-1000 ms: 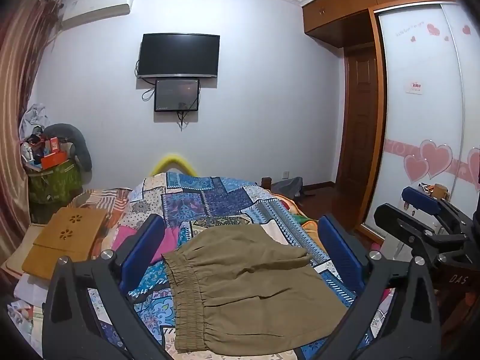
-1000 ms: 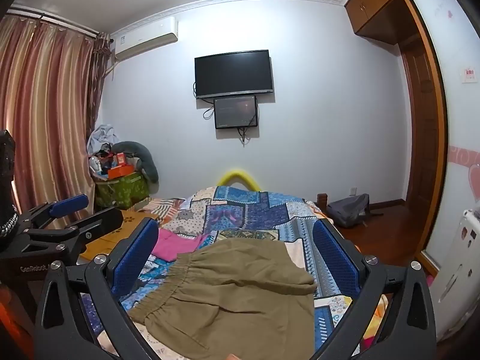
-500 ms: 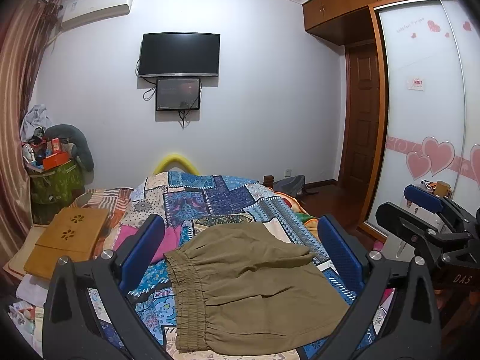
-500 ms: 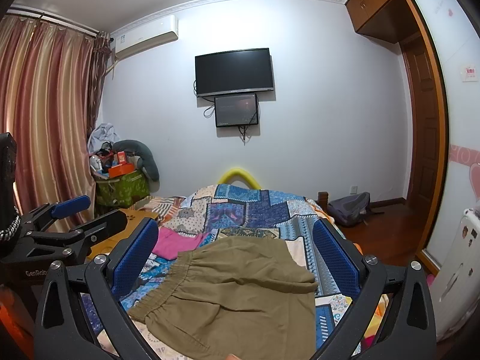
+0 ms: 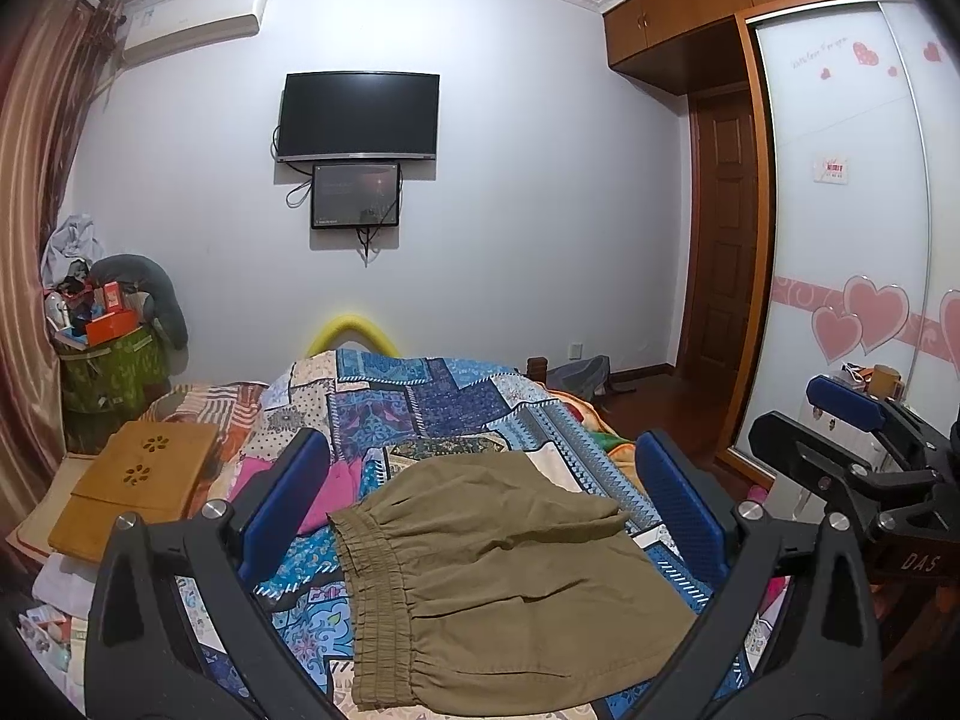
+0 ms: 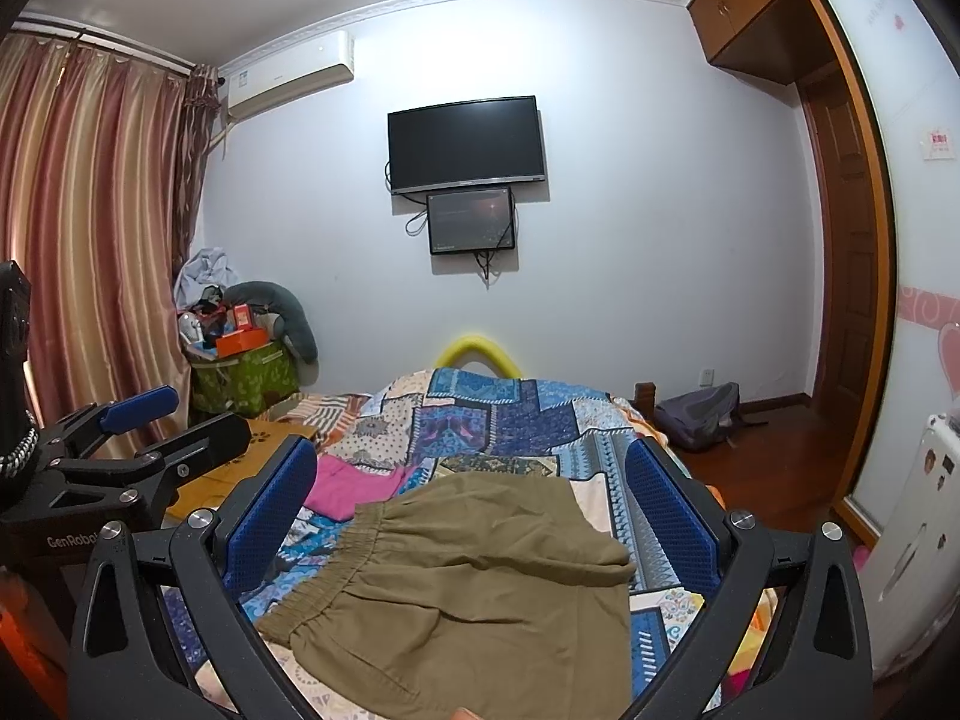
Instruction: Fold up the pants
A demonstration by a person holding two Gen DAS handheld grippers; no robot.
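Observation:
Olive-khaki pants (image 5: 504, 576) lie folded on the patchwork bedspread (image 5: 444, 402), elastic waistband toward the left. They also show in the right wrist view (image 6: 474, 594). My left gripper (image 5: 480, 480) is open and empty, held above the near part of the pants. My right gripper (image 6: 471, 480) is open and empty too, above the pants. The right gripper shows at the right edge of the left wrist view (image 5: 840, 420), and the left gripper at the left edge of the right wrist view (image 6: 138, 414).
A pink garment (image 5: 333, 495) lies left of the pants. A wooden lap desk (image 5: 135, 495) sits on the bed's left side. A green bin (image 6: 246, 381) with clutter stands in the far left corner. A wardrobe with sliding doors (image 5: 852, 240) is right; a backpack (image 6: 699, 414) lies on the floor.
Both views have lifted and shifted very slightly. The pants lie the same and both grippers stay open.

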